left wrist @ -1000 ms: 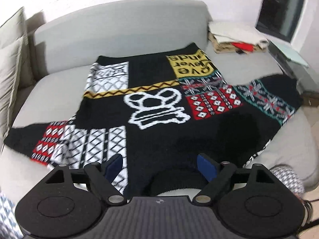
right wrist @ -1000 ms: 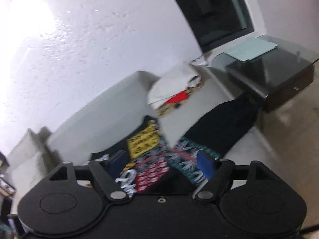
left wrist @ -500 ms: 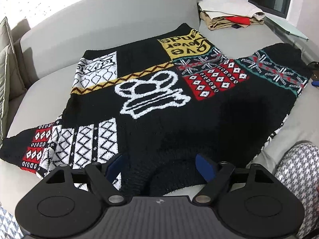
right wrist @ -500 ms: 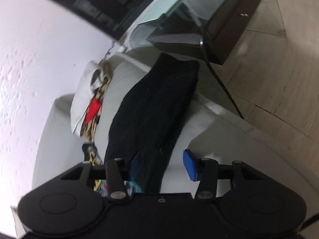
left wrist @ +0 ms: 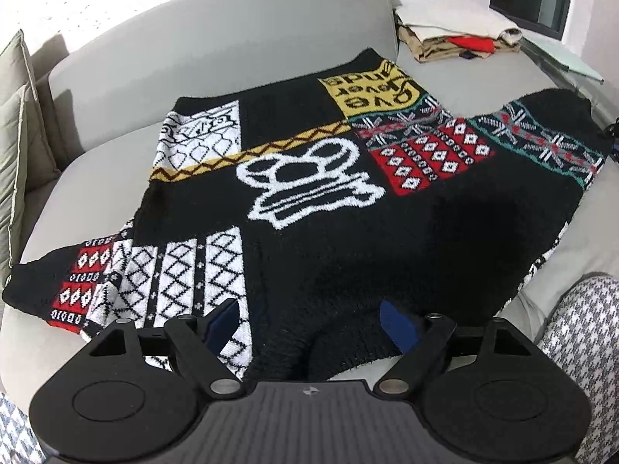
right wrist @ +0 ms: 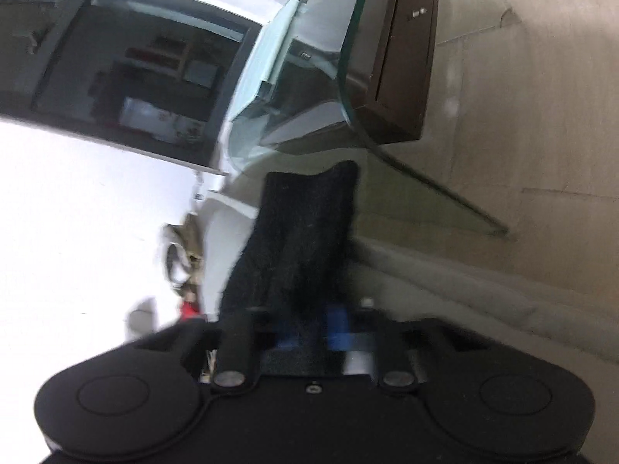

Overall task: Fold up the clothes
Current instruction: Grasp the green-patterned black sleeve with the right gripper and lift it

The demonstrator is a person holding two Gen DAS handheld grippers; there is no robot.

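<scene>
A black patchwork sweater (left wrist: 309,193) with a white skull motif lies spread flat on a grey sofa (left wrist: 96,201), collar nearest the left wrist camera. My left gripper (left wrist: 307,311) hovers open just over the collar, with its blue pads (left wrist: 394,321) on either side of it and not pressing. In the right wrist view the sweater's black sleeve (right wrist: 305,224) runs away from the camera over the sofa's edge. My right gripper (right wrist: 309,328) is shut on that sleeve, with the fabric pinched between its blue pads.
A pile of folded clothes (left wrist: 456,38) sits at the sofa's far right. A glass-topped table (right wrist: 387,96) with a dark cabinet stands beside the sleeve end. Cushions (left wrist: 15,116) lean at the left. A person's houndstooth-patterned leg (left wrist: 580,317) is at the lower right.
The right gripper rolled over, dropped from facing the wall down to the black sleeve, and its jaws closed on it. The left gripper sank slightly toward the collar, still open.
</scene>
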